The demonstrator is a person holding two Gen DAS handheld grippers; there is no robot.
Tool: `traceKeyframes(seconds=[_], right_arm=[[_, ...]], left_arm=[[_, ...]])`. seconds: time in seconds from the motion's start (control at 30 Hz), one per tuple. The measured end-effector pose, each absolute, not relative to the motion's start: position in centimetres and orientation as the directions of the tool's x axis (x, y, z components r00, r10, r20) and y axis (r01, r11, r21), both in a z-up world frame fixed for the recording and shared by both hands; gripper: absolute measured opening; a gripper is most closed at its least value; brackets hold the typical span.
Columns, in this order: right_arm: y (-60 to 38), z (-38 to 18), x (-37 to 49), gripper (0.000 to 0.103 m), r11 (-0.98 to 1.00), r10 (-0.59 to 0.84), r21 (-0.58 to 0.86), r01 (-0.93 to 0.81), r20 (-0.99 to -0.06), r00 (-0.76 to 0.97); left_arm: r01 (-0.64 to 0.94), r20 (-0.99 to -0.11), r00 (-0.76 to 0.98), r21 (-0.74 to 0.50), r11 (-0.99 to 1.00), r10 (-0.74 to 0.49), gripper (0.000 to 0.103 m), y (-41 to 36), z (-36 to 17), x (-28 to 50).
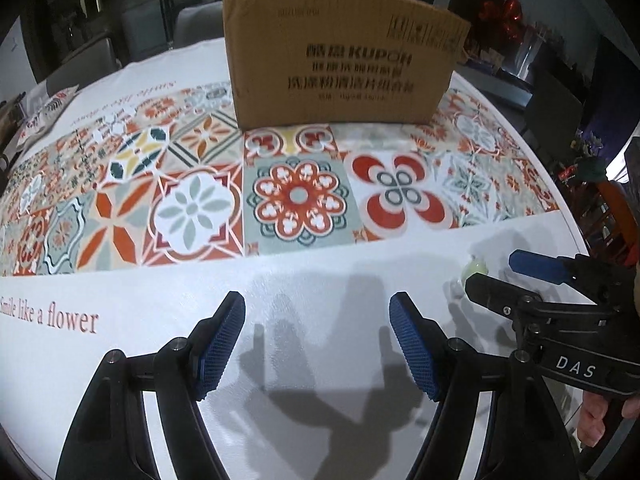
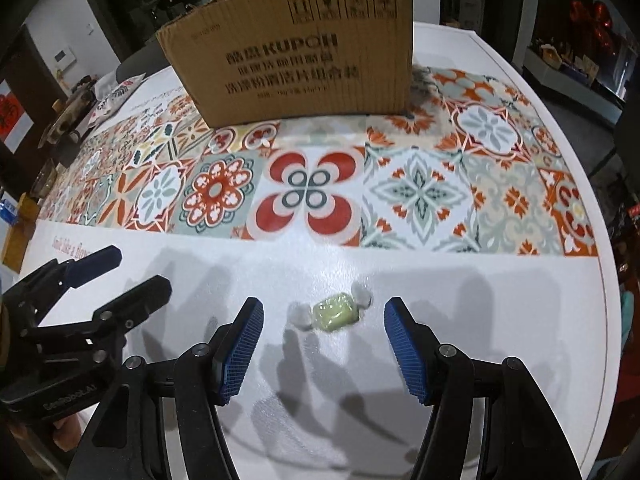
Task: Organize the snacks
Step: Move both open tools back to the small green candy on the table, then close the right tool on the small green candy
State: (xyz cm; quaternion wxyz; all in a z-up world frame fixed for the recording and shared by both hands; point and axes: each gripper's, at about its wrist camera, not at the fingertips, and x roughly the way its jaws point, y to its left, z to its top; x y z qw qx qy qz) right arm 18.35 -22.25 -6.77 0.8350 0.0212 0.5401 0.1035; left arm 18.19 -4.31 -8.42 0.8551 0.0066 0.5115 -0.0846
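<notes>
box [image 1: 340, 60]: "KUPOH" | cloth [image 1: 120, 300]: "Smile like a flower" | right hand-held gripper [image 1: 492, 276]: "DAS"

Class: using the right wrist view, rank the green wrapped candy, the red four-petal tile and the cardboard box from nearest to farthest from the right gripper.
1. Green wrapped candy: on the white cloth just ahead of the right gripper, between its open jaws.
2. Red four-petal tile: in the patterned band beyond the candy.
3. Cardboard box: at the far side, behind the tiles.

I see one wrapped candy [image 2: 335, 312], pale green in clear twisted film, lying flat on the white part of the counter [image 2: 480, 320]. Behind it a brown cardboard box [image 2: 296, 60] stands upright on the patterned tiles.
</notes>
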Motion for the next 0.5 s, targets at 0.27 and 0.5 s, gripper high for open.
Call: traceKeyframes(seconds=[0.27,0.5], right_arm=[[-22.1,-7.7,18.6,0.062,0.981,0.179,0.134,-0.142,-0.906,0.384],[-22.1,-8.3,18.9,0.053,0.981,0.180,0.140,-0.134,-0.911,0.370]], left_arm=[[0.144,-0.885,0.447,-0.074,0.987,-0.131,0.074,-4.1,-9.3,18.4],[0.141,-0.889,0.437,-0.079,0.987,-0.134,0.074,-3.9,-9.8,18.6]])
